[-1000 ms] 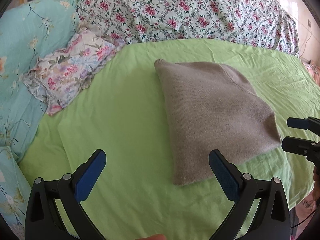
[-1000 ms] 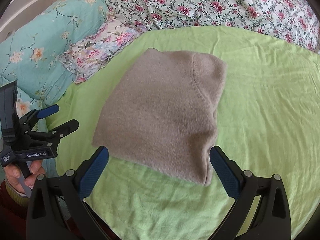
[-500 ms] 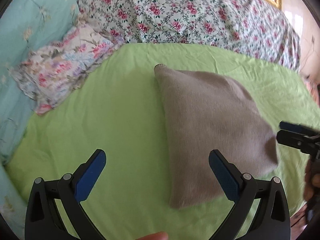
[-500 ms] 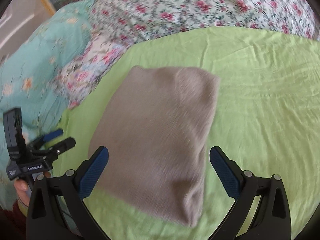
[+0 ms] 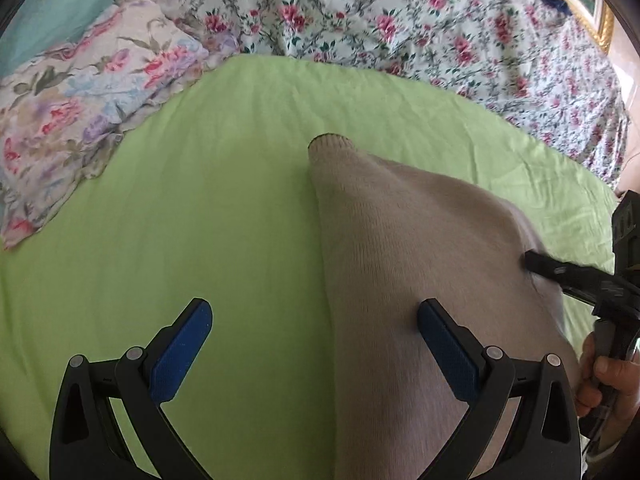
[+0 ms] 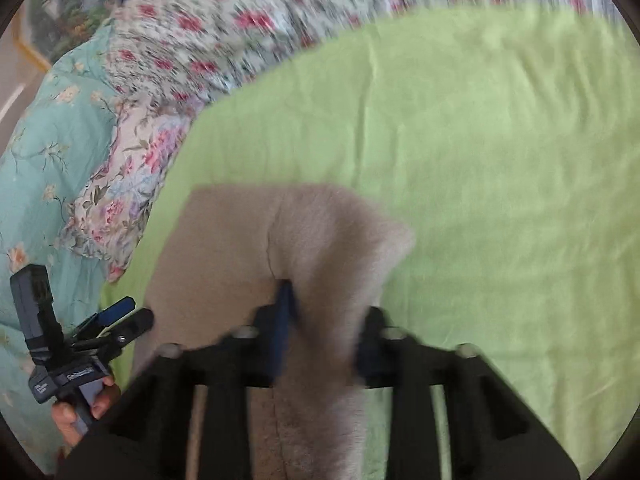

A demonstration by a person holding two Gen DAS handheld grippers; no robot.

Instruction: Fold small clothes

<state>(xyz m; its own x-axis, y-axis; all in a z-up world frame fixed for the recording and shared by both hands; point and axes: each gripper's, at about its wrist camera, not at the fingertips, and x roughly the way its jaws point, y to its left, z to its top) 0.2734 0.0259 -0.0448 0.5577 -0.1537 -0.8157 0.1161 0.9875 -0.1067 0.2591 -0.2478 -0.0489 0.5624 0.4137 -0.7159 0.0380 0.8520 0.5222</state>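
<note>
- The green sheet [image 5: 200, 208] lies bare to the left of the garment and beyond it; floral bedding [image 5: 400, 20] and a flowered pillow [image 5: 80, 112] hem in the far edges.
- The beige knit garment [image 5: 400, 260] lies folded on the bed, soft and fuzzy, one corner pointing away.
- The right gripper [image 6: 320, 332] is closing, a raised ridge of knit between its fingers.
- The left gripper [image 5: 312, 344] is spread wide over the garment's left edge, holding nothing.
</note>
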